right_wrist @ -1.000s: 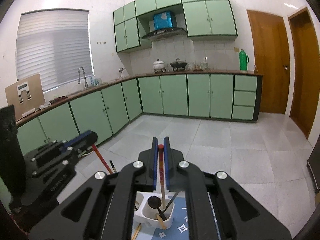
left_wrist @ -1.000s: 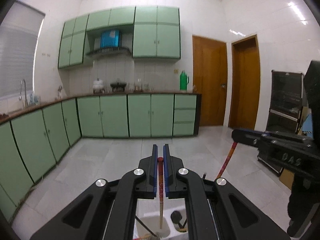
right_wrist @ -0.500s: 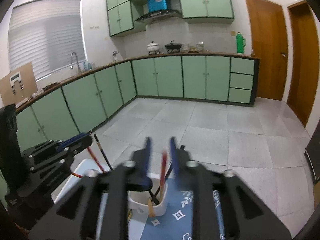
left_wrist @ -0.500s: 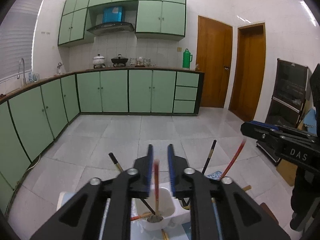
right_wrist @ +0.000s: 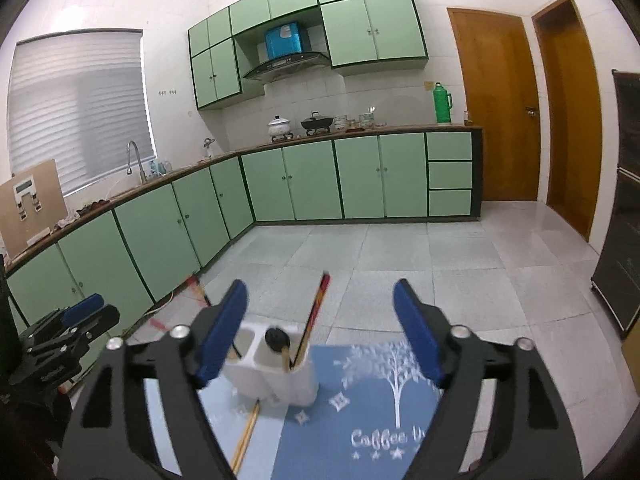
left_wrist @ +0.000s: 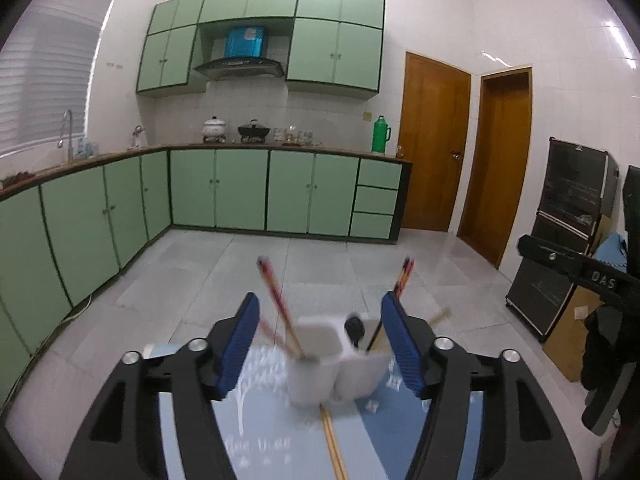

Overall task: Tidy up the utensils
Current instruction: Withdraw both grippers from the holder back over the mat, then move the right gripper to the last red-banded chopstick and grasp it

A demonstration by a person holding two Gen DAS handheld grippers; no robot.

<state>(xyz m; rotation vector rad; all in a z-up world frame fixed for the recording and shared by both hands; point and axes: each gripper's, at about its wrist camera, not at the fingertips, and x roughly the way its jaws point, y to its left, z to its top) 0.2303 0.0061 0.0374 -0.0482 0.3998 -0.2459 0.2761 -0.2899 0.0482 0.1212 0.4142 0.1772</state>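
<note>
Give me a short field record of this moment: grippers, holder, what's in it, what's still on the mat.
left hand-held gripper: open, empty
right hand-held gripper: open, empty
holder: white, two compartments, on blue mat
contents: red chopsticks, black spoon
left on mat: wooden chopsticks beside holder

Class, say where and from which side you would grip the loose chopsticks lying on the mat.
Probably the near end of the chopsticks, from above: they lie flat on the mat, far tips against the white holder, which crowds that end.
</note>
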